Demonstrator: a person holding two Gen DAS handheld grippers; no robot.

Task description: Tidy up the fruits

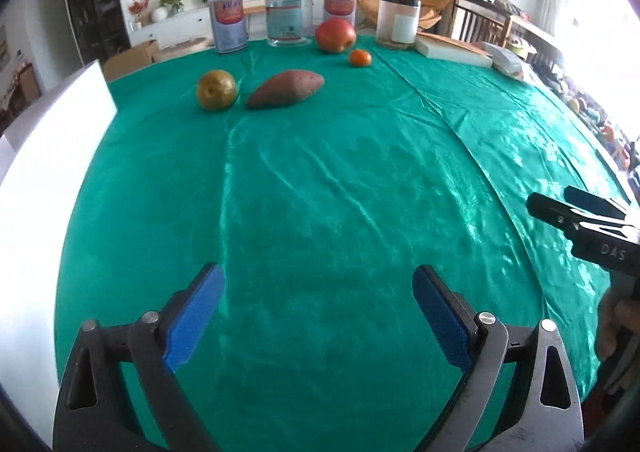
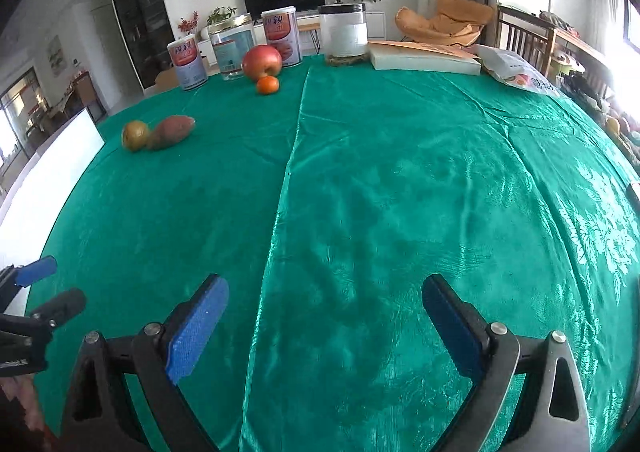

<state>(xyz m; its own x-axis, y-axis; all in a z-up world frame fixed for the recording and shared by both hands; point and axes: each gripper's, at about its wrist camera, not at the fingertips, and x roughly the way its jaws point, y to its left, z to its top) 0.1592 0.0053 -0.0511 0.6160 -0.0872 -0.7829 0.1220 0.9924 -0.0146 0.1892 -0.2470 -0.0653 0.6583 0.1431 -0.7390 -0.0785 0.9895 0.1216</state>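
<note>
Four pieces of produce on the green satin-covered counter (image 1: 320,192), all toward its far side. One red apple (image 1: 335,35) with one small orange tangerine (image 1: 360,57) just beside it. Nearer, to the left, one brownish-green round pear (image 1: 216,89) beside one reddish-brown sweet potato (image 1: 285,89).

Behind them three canisters: two printed tins (image 1: 228,22) flanking one clear gold-lidded jar (image 1: 287,15). One frosted black-lidded jar (image 1: 398,17) to the right.

Left gripper (image 1: 318,316): jaws apart, nothing between. Right gripper (image 2: 325,326): the same.

Wide bare cloth between the grippers and the fruit. White board (image 1: 48,156) along the left edge.
</note>
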